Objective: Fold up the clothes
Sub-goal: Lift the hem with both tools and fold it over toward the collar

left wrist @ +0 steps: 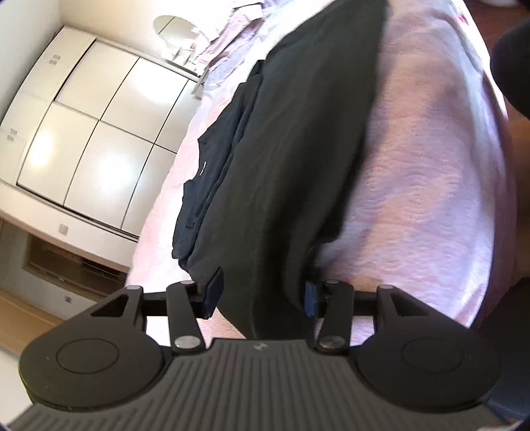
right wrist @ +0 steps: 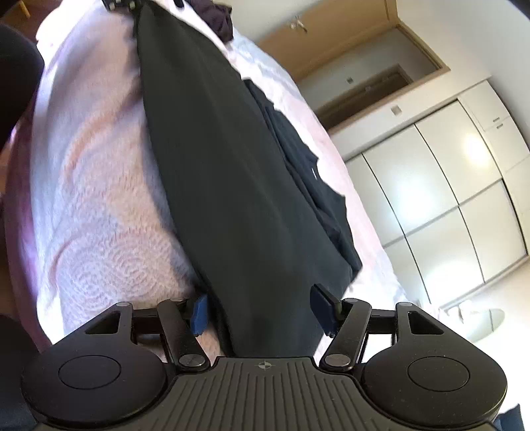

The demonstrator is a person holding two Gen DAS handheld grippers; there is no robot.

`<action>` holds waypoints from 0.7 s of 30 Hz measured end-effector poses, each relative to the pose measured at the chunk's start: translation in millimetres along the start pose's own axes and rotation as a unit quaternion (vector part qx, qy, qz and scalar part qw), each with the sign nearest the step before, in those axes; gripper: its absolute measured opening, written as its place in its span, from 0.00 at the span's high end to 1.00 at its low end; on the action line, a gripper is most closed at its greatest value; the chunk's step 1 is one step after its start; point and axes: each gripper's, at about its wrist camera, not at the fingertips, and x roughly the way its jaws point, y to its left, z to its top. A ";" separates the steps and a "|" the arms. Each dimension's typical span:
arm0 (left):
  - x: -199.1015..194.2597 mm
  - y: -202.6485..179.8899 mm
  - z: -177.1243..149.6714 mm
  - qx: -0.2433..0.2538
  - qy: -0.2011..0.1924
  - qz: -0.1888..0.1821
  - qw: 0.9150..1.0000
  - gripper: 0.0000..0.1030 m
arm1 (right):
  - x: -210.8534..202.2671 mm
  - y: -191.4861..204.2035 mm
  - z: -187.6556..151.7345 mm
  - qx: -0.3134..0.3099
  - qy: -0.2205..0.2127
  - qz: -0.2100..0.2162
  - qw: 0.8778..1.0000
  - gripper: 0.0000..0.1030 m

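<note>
A long dark green garment (left wrist: pixel 298 149) lies stretched along the pink bedspread (left wrist: pixel 414 182), one end at each gripper. My left gripper (left wrist: pixel 263 295) straddles its near end; the cloth fills the gap between the blue pads, which stand apart and do not pinch it. In the right wrist view the same garment (right wrist: pixel 232 182) runs from my right gripper (right wrist: pixel 263 313) up to the left gripper (right wrist: pixel 122 3) at the top edge. The right jaws stand wide, with flat cloth passing between them. A folded navy garment (left wrist: pixel 212 185) (right wrist: pixel 314 185) lies beside the green one.
White wardrobe doors (left wrist: pixel 82 132) (right wrist: pixel 447 199) stand beyond the bed. Light shirts (left wrist: pixel 232 33) and a dark purple heap (right wrist: pixel 218 16) lie at the bed's far parts. A person's dark clothing (left wrist: pixel 513 66) (right wrist: pixel 16 83) is close by the bed edge.
</note>
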 end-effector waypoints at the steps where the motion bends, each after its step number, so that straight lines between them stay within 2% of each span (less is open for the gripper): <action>1: -4.0 -3.6 3.0 0.007 -0.001 0.001 1.000 0.56 | -0.8 0.4 0.8 -0.003 0.006 -0.004 1.000 0.40; 5: -10.0 -20.0 14.8 0.043 -0.003 0.025 0.999 0.50 | -4.9 1.4 6.7 -0.008 0.020 -0.013 1.000 0.40; 9: 8.8 -23.3 19.1 0.038 0.007 0.057 0.998 0.49 | 1.9 5.3 10.2 -0.016 0.029 -0.011 0.999 0.40; 12: 17.5 -22.4 18.9 0.045 0.021 0.082 0.995 0.56 | 7.8 4.6 8.7 -0.029 0.030 -0.017 0.999 0.40; 14: 19.0 -20.3 17.3 0.053 0.027 0.097 0.993 0.70 | 11.6 3.5 6.5 -0.040 0.030 -0.023 0.999 0.40; 15: 19.1 -17.9 16.4 0.052 0.029 0.101 0.993 0.73 | 13.5 2.9 5.4 -0.045 0.029 -0.025 0.998 0.40; 17: 18.1 -12.1 15.6 0.047 0.032 0.103 0.993 0.91 | 16.6 2.9 1.4 -0.059 0.028 -0.030 0.997 0.40; 20: 13.5 -1.2 17.4 0.033 0.035 0.093 0.995 0.93 | 24.8 -0.4 -5.5 -0.072 0.027 -0.038 0.996 0.41; 21: 11.4 2.6 18.5 0.029 0.036 0.089 0.995 0.93 | 27.0 -2.1 -7.9 -0.075 0.026 -0.039 0.996 0.44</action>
